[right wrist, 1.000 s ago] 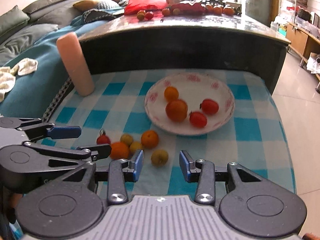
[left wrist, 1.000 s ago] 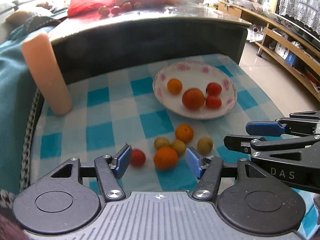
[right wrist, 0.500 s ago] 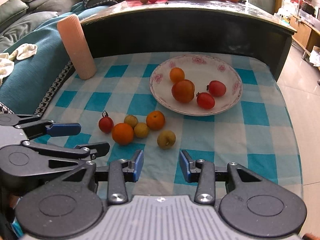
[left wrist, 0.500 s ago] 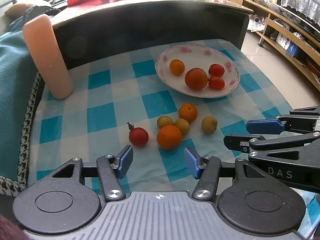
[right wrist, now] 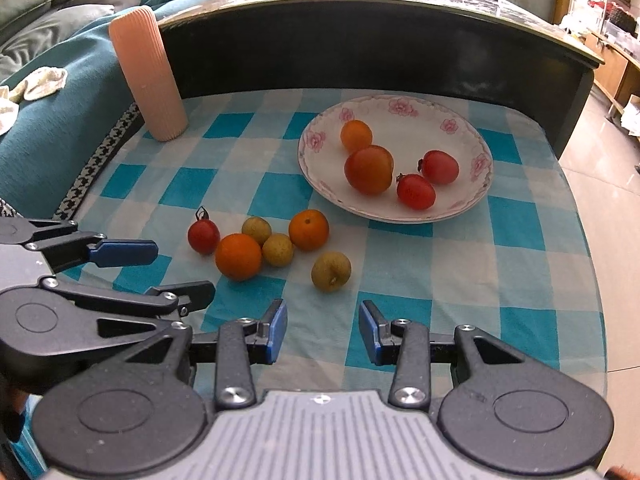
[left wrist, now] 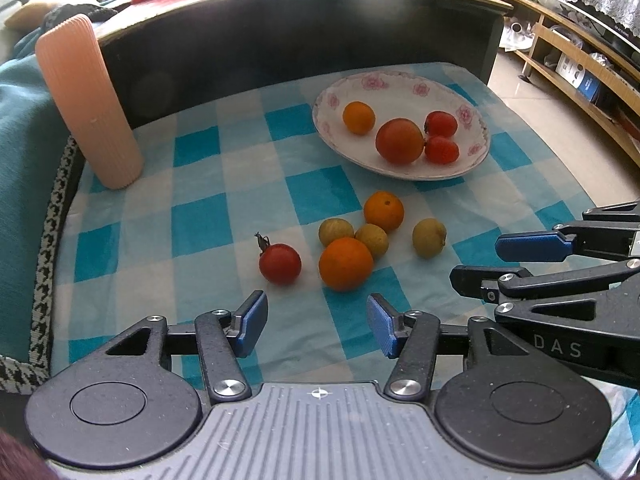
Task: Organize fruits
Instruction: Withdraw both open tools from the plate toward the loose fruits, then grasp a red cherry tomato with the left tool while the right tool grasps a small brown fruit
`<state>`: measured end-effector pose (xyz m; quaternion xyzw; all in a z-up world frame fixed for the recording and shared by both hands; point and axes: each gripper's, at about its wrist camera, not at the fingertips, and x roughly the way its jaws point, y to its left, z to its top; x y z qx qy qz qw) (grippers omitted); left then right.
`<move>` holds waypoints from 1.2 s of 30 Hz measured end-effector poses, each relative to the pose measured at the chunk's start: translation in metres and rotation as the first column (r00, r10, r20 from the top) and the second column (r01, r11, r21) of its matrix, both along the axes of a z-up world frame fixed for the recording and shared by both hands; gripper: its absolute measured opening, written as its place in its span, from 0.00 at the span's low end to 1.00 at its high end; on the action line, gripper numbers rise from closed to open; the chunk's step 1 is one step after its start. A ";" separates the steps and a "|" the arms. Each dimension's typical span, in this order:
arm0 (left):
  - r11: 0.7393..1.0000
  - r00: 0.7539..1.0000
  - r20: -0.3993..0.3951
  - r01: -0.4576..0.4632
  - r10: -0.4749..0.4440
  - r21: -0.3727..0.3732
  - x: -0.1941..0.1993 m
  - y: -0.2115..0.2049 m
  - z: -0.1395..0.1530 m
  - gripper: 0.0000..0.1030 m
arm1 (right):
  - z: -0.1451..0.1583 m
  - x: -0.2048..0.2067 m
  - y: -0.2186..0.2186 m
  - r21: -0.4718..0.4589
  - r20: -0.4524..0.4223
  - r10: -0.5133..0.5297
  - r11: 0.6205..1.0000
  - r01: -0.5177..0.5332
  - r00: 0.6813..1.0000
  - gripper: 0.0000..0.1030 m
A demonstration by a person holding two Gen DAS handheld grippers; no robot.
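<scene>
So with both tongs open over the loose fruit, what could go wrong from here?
1. The large orange touches two yellow-green fruits, so closing the left tongs on it may scatter them.
2. The lone yellow-green fruit is round and could roll away from the right tongs.
3. The plate already holds four fruits; a dropped one may knock them.
</scene>
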<state>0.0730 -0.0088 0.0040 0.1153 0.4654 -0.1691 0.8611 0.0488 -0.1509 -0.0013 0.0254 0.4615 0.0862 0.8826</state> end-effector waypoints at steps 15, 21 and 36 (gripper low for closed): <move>1.000 1.000 -0.005 0.000 0.000 0.009 0.005 0.002 -0.005 0.61 | -0.003 0.005 0.005 -0.019 -0.011 0.006 1.000 -0.006 1.000 0.52; 1.000 1.000 -0.006 0.000 0.000 0.013 0.005 0.002 -0.007 0.61 | -0.004 0.006 0.007 -0.031 -0.014 0.006 0.999 -0.006 1.000 0.52; 1.000 1.000 -0.009 0.003 -0.003 0.024 0.007 0.004 -0.010 0.60 | -0.006 0.009 0.010 -0.046 -0.022 0.016 0.999 -0.017 1.000 0.52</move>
